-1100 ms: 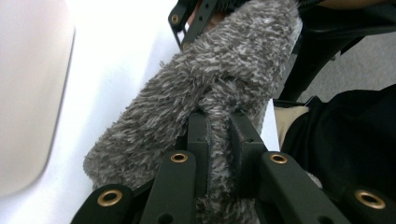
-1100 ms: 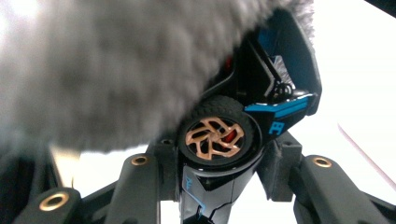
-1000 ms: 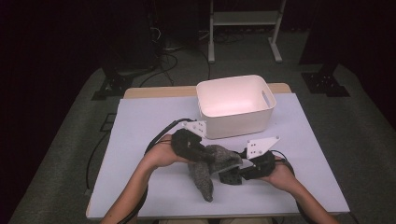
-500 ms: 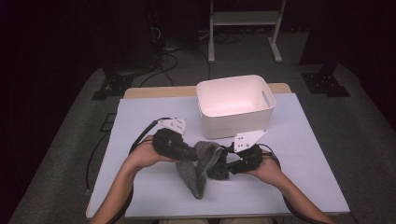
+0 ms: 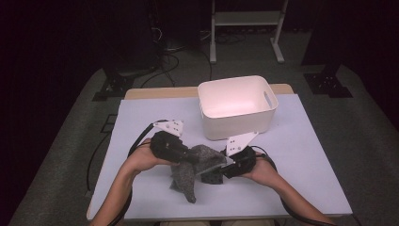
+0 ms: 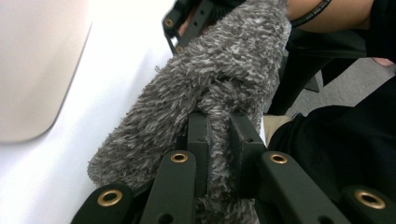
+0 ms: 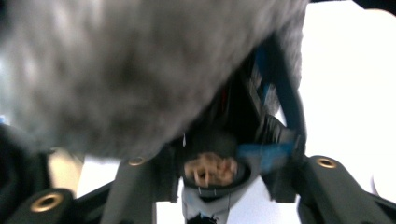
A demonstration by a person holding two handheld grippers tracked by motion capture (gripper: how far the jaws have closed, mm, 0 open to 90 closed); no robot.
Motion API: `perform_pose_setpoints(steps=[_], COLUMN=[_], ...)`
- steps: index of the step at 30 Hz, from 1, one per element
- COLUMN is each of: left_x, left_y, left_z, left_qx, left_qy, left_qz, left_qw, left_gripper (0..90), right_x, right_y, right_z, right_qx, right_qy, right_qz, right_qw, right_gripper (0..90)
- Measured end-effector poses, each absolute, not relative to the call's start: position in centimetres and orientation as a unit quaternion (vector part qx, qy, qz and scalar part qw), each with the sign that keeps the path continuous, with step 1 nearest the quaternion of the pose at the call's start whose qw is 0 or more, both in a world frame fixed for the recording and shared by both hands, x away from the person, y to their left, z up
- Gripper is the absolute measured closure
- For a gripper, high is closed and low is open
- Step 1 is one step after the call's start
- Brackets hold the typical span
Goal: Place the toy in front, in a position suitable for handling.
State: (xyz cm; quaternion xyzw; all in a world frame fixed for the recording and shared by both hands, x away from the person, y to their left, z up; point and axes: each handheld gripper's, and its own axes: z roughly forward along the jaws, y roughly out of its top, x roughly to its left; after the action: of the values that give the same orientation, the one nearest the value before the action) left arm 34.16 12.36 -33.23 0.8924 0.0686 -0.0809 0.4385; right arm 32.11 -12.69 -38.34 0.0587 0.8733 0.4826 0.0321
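A grey fuzzy cloth [image 5: 186,181] hangs between both grippers just above the table's front middle. My left gripper [image 5: 190,157] is shut on its upper fold; in the left gripper view the jaws [image 6: 219,126] pinch the cloth [image 6: 219,70] tightly. From the right, my right gripper [image 5: 221,165] reaches into the other side of the cloth. Its jaws have just been opening. In the right gripper view they [image 7: 224,172] stand apart, with a blurred dark thing with blue trim [image 7: 252,126] between them and the cloth [image 7: 116,70] draped above.
A white plastic bin [image 5: 235,122] stands on the pale table [image 5: 306,155] just behind the grippers, right of centre. Cables trail from both grippers. Dark floor and a stand's legs lie beyond the table's far edge.
Both hands have shifted to the left with the cloth held between them. The cloth hangs more bunched under the left gripper.
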Motion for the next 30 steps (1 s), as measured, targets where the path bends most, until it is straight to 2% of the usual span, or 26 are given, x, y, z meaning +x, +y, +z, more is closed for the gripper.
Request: perform_pose_setpoints(steps=[4, 6, 8, 19, 30], left_x=[33.9, 33.7, 33.8, 34.3, 34.5], left_y=[10.5, 9.8, 9.7, 9.6, 11.4], left_z=[-33.2, -33.1, -33.2, -37.7, -37.8], left_qx=[0.893, 0.895, 0.898, 0.912, 0.909], left_qy=[0.05, 0.04, 0.038, 0.07, 0.09], left_qz=[-0.092, -0.09, -0.089, -0.11, -0.104], left_qw=[0.437, 0.436, 0.428, 0.389, 0.394], left_gripper=[80.7, 80.8, 80.8, 80.8, 80.8], right_x=[31.8, 31.7, 31.5, 31.1, 30.7], right_y=[-13.4, -13.7, -14.1, -16.9, -19.0], right_z=[-37.4, -37.3, -37.1, -37.8, -38.7], right_qx=[0.056, 0.053, 0.051, 0.068, 0.083], right_qy=[0.88, 0.886, 0.89, 0.891, 0.884], right_qz=[0.47, 0.459, 0.45, 0.448, 0.459], right_qw=[0.038, 0.044, 0.043, 0.041, 0.038], right_gripper=[49.8, 55.0, 56.4, 56.3, 56.0])
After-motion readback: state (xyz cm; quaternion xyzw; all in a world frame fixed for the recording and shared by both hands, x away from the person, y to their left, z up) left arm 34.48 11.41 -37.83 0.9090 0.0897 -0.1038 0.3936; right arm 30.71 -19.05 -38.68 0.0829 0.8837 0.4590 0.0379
